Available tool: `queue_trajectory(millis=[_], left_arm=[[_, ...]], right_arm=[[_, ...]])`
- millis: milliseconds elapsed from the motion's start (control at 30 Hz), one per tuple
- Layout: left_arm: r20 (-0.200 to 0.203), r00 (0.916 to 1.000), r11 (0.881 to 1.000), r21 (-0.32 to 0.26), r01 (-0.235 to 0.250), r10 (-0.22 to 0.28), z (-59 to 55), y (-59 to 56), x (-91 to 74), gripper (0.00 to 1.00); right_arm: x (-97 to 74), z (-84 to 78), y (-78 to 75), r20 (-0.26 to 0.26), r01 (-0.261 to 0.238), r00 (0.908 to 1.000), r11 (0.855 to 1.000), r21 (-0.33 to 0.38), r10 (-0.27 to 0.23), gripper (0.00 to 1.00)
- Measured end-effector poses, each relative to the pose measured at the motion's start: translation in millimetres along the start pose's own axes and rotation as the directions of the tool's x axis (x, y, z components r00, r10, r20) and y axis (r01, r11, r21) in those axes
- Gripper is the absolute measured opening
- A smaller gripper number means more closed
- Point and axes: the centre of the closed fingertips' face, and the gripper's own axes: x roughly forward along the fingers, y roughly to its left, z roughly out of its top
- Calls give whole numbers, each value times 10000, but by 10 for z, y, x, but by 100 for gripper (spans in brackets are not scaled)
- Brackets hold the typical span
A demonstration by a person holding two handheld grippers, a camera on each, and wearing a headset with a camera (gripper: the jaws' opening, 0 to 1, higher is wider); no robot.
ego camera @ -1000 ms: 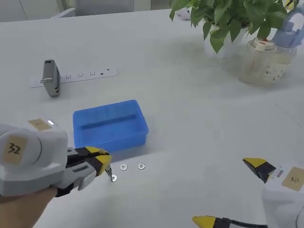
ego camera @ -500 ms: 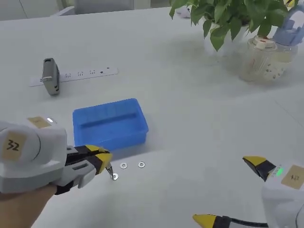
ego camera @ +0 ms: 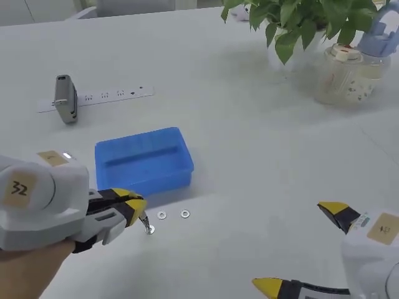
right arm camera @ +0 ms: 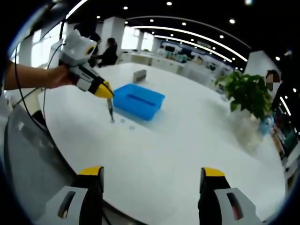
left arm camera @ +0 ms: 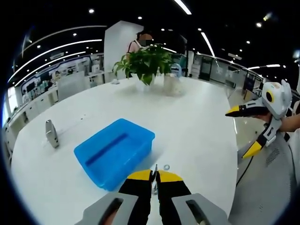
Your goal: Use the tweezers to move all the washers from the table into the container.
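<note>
My left gripper point(ego camera: 136, 207) pinching tweezers point(ego camera: 146, 223), tips at washer point(ego camera: 150, 230) near container point(ego camera: 142, 161); right gripper point(ego camera: 288, 246) spread wide.

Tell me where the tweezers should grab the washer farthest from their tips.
Probably by its rim: the washer lies flat on the table, so bring the tweezers down from above, one tip through the hole, one outside the edge.

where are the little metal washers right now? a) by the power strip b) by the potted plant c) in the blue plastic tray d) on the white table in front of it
d: the small round metal washers lie on the white table just in front of the blue rectangular plastic tray, outside its walls.
</note>
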Motion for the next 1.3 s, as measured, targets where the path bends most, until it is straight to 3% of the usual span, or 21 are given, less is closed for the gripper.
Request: queue_trajectory(millis=[967,1300], left_arm=[[77,9999,9998,147,-120,119,13,16,32,0],[-28,9999,9996,257,-120,120,19,15,-50,0]], right_arm=[[9,-20,-4,-122,43,9999,9999,-147,-45,81],[8,-16,2,-105,6,9999,9999,-155,-8,81]])
